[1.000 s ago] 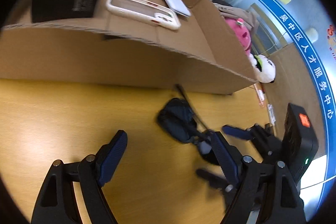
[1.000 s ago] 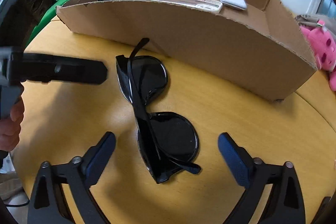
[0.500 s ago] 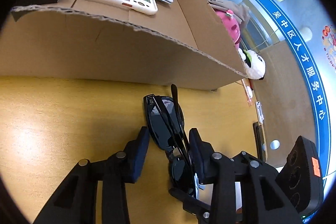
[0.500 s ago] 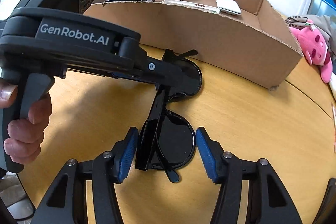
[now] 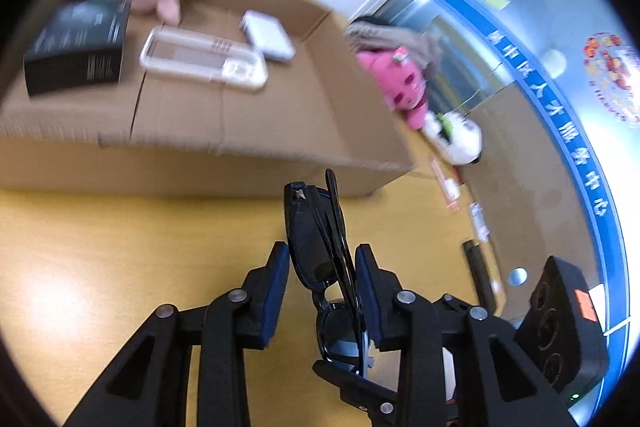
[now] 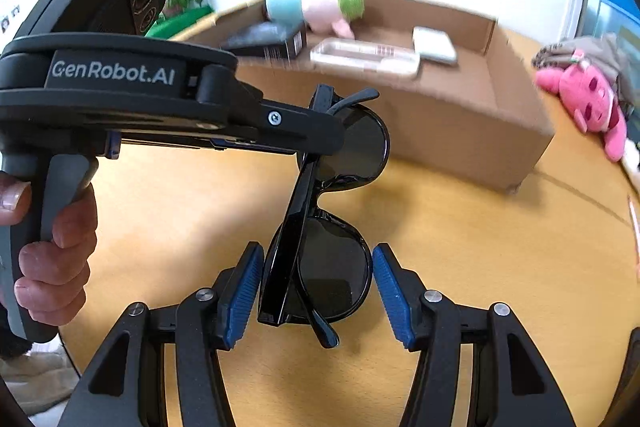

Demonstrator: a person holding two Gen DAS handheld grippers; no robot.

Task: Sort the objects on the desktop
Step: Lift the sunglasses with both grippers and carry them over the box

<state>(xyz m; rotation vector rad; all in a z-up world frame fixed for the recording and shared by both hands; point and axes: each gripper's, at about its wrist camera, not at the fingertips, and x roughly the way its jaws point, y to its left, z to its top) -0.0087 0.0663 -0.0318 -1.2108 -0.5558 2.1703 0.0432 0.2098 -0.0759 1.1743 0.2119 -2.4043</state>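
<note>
Transfer step: left tool and right tool both pinch the folded sunglasses, jaws having just closed, above the bench. Next, carry over the cardboard box wall, far side.

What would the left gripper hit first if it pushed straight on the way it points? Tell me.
The left gripper already has the sunglasses between its fingers, so they lead. Straight ahead lies the near wall of the cardboard box; the glasses' tip would likely meet it first, though depth is unclear.
</note>
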